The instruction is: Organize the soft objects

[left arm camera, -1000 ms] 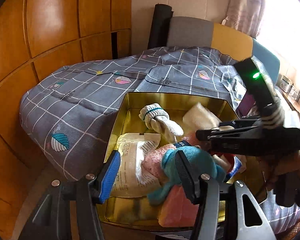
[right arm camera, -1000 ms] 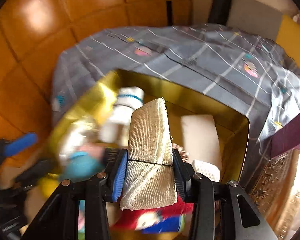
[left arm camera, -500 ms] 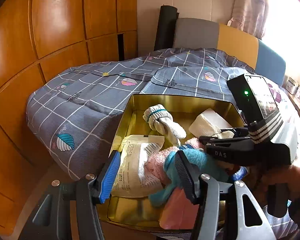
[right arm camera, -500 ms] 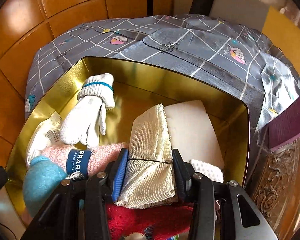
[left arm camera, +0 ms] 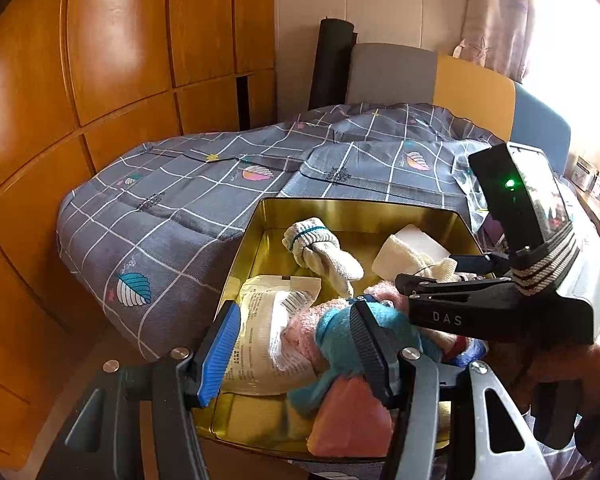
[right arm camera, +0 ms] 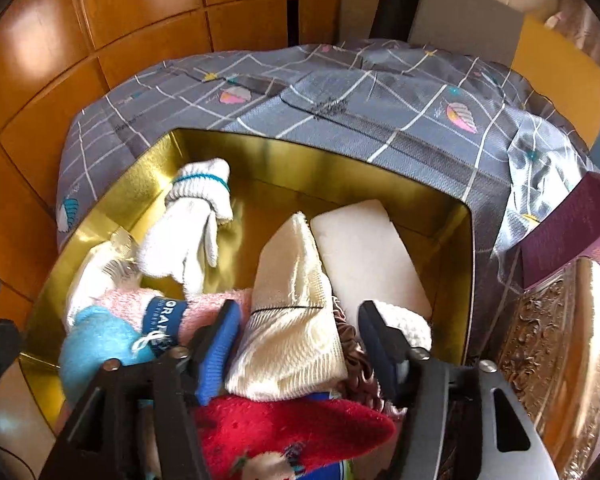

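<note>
A gold tin box (left arm camera: 340, 210) (right arm camera: 440, 208) sits on a grey checked blanket and holds several soft items: a white glove (left arm camera: 320, 252) (right arm camera: 188, 232), a white pad (right arm camera: 364, 256), pink and blue socks (left arm camera: 340, 332) (right arm camera: 100, 336), a red item (right arm camera: 292, 428). My right gripper (right arm camera: 296, 340) is open, its jaws apart around a cream mesh cloth (right arm camera: 292, 320) that rests in the box; it also shows in the left wrist view (left arm camera: 424, 276). My left gripper (left arm camera: 296, 356) is open and empty above the box's near side.
The grey checked blanket (left arm camera: 172, 216) covers the surface behind and left of the box. Orange wooden cabinet doors (left arm camera: 100, 60) stand at left. A dark purple booklet (right arm camera: 564, 232) and an ornate gold lid (right arm camera: 548, 360) lie right of the box. A chair (left arm camera: 392, 76) stands behind.
My right gripper lowered the cream cloth into the box and opened its jaws, letting go of it. My left gripper stayed open and nearly still.
</note>
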`<state>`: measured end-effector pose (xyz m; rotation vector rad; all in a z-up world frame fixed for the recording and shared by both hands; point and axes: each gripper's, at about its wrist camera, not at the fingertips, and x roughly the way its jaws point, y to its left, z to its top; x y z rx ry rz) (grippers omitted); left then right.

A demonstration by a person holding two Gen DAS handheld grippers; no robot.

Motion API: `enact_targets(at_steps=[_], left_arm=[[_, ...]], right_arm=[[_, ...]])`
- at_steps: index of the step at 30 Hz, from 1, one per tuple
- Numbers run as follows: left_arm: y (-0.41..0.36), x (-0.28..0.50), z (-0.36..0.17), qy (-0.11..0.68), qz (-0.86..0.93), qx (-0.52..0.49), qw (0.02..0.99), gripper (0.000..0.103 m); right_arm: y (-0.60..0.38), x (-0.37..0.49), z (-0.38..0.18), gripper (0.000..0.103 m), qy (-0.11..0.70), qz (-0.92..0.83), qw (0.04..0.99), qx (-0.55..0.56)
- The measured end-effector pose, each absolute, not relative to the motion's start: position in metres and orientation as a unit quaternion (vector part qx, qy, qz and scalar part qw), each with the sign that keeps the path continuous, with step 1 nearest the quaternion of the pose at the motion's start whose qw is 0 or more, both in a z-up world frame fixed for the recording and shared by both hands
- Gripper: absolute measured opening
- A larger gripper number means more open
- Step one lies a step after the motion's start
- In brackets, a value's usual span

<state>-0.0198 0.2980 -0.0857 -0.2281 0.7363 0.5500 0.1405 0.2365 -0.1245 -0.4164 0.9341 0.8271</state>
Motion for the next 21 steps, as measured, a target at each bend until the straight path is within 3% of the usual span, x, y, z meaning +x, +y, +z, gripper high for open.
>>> enact_targets(at_steps=[15, 21], left_arm=[[0.282, -0.022, -0.071, 0.325, 0.28, -0.108, 0.897, 0.058], [0.269, -0.018, -0.068, 0.324, 0.289, -0.092, 0.896, 0.058]], right_arm=[[0.175, 0.114, -0.07, 0.092, 0.346, 0.324, 0.873, -0.115], [0.146, 0.101, -0.061, 0.095, 0.323, 0.3, 0.893, -0.092]])
